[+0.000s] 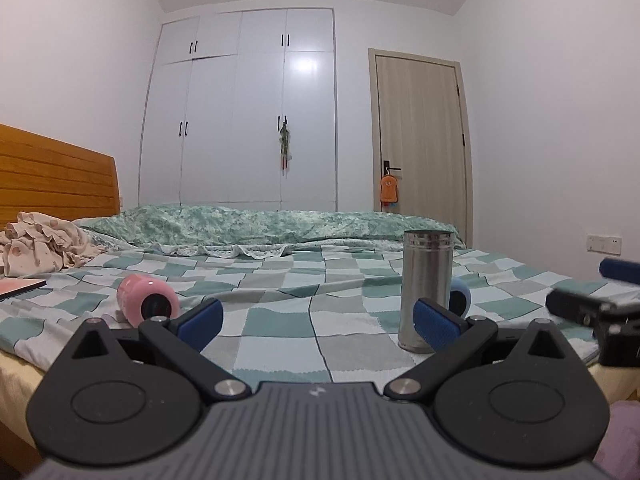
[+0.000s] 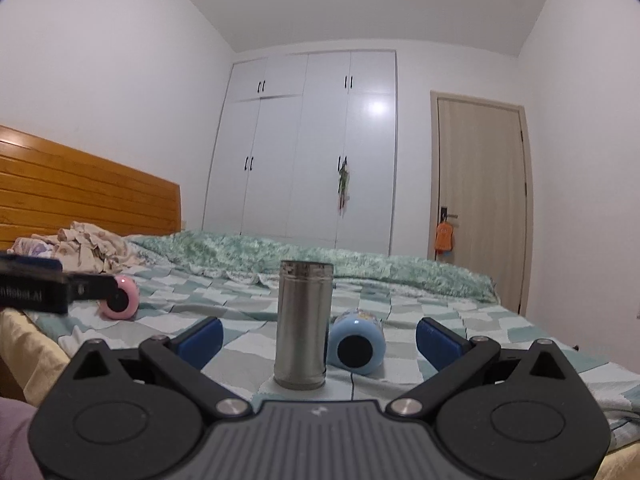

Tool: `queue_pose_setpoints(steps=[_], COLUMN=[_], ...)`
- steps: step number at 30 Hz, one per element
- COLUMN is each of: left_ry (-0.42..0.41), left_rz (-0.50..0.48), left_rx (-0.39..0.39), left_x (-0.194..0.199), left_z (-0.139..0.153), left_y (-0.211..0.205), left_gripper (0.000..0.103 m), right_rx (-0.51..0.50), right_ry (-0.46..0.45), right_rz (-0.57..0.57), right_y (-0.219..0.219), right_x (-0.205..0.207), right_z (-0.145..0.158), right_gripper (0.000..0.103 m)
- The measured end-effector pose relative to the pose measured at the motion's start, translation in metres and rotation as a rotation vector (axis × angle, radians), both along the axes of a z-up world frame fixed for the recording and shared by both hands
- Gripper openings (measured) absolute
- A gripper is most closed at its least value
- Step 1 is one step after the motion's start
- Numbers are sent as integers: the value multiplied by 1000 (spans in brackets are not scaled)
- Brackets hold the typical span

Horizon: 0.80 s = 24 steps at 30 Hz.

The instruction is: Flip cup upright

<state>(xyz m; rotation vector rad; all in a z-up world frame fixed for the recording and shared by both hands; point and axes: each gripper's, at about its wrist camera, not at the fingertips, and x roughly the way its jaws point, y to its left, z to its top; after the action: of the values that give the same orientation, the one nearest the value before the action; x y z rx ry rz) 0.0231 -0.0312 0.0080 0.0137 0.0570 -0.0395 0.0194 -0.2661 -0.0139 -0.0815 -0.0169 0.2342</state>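
Observation:
A steel cup (image 1: 425,290) stands upright on the checkered bed sheet (image 1: 280,312); it also shows in the right wrist view (image 2: 303,326). A pink cup (image 1: 146,300) lies on its side at the left, also seen in the right wrist view (image 2: 119,298). A blue cup (image 2: 357,340) lies on its side just right of the steel cup; in the left wrist view (image 1: 460,296) it is mostly hidden. My left gripper (image 1: 318,324) is open and empty, short of the cups. My right gripper (image 2: 318,338) is open and empty, with the steel cup between its fingers' lines, a little ahead.
A rumpled green quilt (image 1: 260,226) lies across the far side of the bed. Crumpled clothes (image 1: 40,248) and a flat pink book (image 1: 20,288) lie at the left near the wooden headboard (image 1: 56,176). A white wardrobe (image 1: 240,112) and a door (image 1: 420,132) stand behind.

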Motion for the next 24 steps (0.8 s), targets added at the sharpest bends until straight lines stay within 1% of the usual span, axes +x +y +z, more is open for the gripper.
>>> queue_pose_setpoints(steps=[5,8,14,18,24], left_ry=[-31,-49,-49,-55,-61], left_rz=[15,16,16,11,9], left_rx=[26,29,15,21,23], left_x=[-4,-6,-7,-9,-11], left_z=[-11,-12,-14,-15,-17], left_y=[-3,-4,-1,0,1], left_gripper=[103,103,103,103,103], right_rx=[19,25,32,38,35], right_ry=[-48,-51,-54,-72,-75], right_rz=[-8,-14,-15,-12,-8], right_y=[-3,-5,-6,-8,-8], right_x=[-10,-12,-13,-16,-15], right_z=[-2,-3,-4,-4,-4], right_gripper=[103,103,103,103,103])
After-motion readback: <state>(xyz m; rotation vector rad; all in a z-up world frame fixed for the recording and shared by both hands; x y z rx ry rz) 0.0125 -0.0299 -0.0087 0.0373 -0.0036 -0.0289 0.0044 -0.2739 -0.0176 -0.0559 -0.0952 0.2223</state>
